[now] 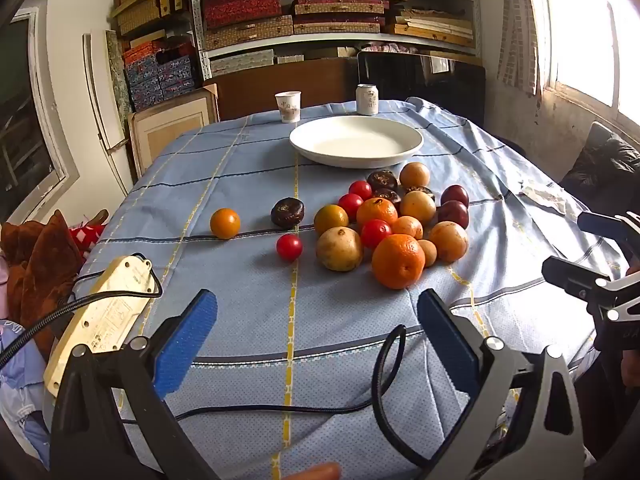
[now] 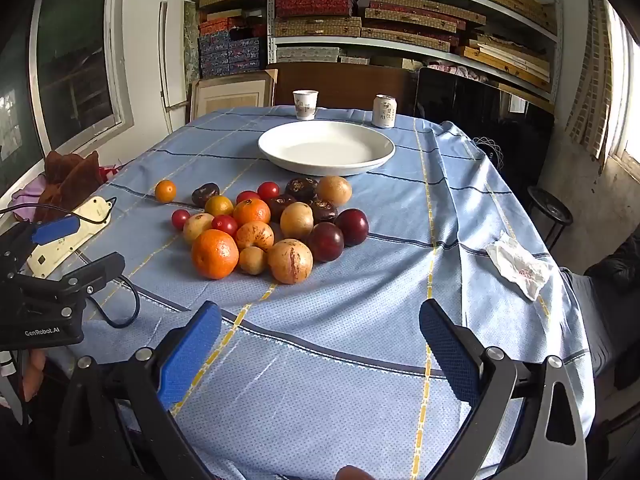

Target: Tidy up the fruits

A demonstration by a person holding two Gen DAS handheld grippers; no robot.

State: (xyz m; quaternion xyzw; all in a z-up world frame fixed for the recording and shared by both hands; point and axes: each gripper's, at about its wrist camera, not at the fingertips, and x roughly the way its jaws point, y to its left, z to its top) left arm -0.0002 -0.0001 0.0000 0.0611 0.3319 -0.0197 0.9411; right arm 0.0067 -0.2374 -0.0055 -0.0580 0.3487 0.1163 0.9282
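A: We have the heap of mixed round fruits (image 1: 384, 220) lying on the tabletop under its pale blue checked cloth (image 1: 240, 320), ahead of both grippers and apart from them. From the left gripper (image 1: 316, 328) the heap sits ahead and a little to the right; from the right gripper (image 2: 320, 340) it sits ahead and to the left.

B: We agree. The large bright orange (image 2: 215, 254) is the nearest fruit in both views. A small yellow-orange citrus (image 1: 225, 223), a dark brown wrinkled fruit (image 1: 287, 212) and a small red tomato (image 1: 289, 247) lie loose to the left of the heap.

A: Beyond the fruits we see the wide white shallow dish (image 2: 326, 148), just behind the heap, with a white paper cup (image 2: 305, 105) and a white drinks can (image 2: 384, 111) near the far edge.

B: For room, we have bare cloth between the jaws and the heap. On the left edge lies a cream power strip (image 1: 104, 312) with a black cable (image 1: 384, 376) looping over the cloth under the left gripper. A crumpled white tissue (image 2: 518, 266) lies near the right edge, where the cloth drapes down.

A: Both pairs of blue-padded jaws stand wide apart, with nothing between them and touching nothing.
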